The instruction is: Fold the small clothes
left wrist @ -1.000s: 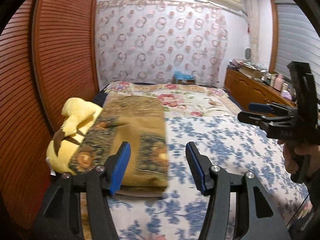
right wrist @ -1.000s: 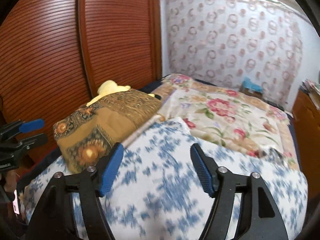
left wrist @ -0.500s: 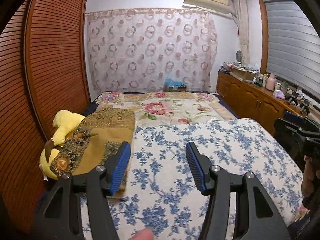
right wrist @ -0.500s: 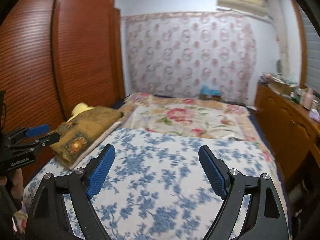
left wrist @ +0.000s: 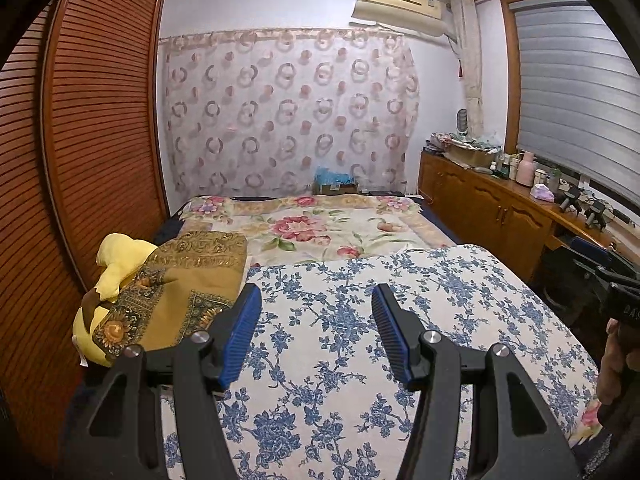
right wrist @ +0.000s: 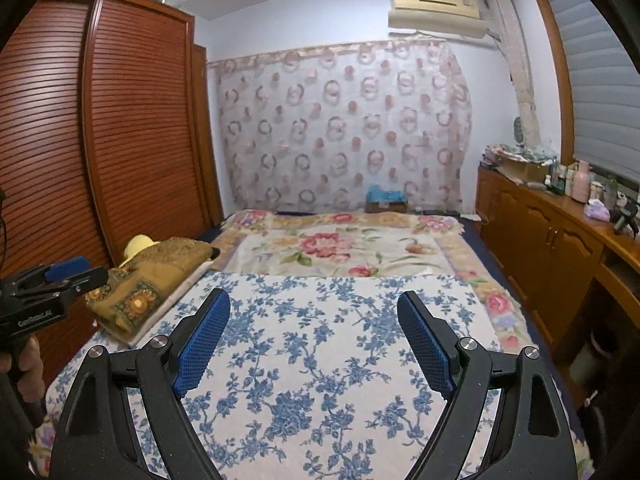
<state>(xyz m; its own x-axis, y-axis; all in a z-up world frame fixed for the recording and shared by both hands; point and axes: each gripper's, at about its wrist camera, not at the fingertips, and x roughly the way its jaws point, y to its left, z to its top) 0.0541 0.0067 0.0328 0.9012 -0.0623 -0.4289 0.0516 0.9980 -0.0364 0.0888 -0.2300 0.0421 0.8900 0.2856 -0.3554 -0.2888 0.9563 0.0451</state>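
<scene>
A folded brown cloth with gold flower patterns (left wrist: 188, 280) lies at the left edge of the bed, resting on a yellow plush toy (left wrist: 116, 256). My left gripper (left wrist: 316, 292) hovers open over the blue-flowered sheet (left wrist: 420, 280), to the right of the cloth, with nothing between its fingers. My right gripper (right wrist: 313, 296) stands wide open over the same sheet (right wrist: 320, 352), also holding nothing. In the right wrist view the folded cloth (right wrist: 160, 268) sits to the left, with the left gripper (right wrist: 60, 276) beside it. The right gripper (left wrist: 600, 260) shows at the right edge of the left wrist view.
A red-flowered blanket (left wrist: 320, 228) covers the far half of the bed. A slatted wooden wardrobe (left wrist: 92, 140) runs along the left side. A wooden sideboard (left wrist: 480, 208) with bottles and clutter lines the right wall. A person's hand (left wrist: 616, 356) grips the right tool.
Both grippers have drawn back from the folded cloth, which now looks smaller and farther left. The right gripper swung to face down the bed and its jaws widened.
</scene>
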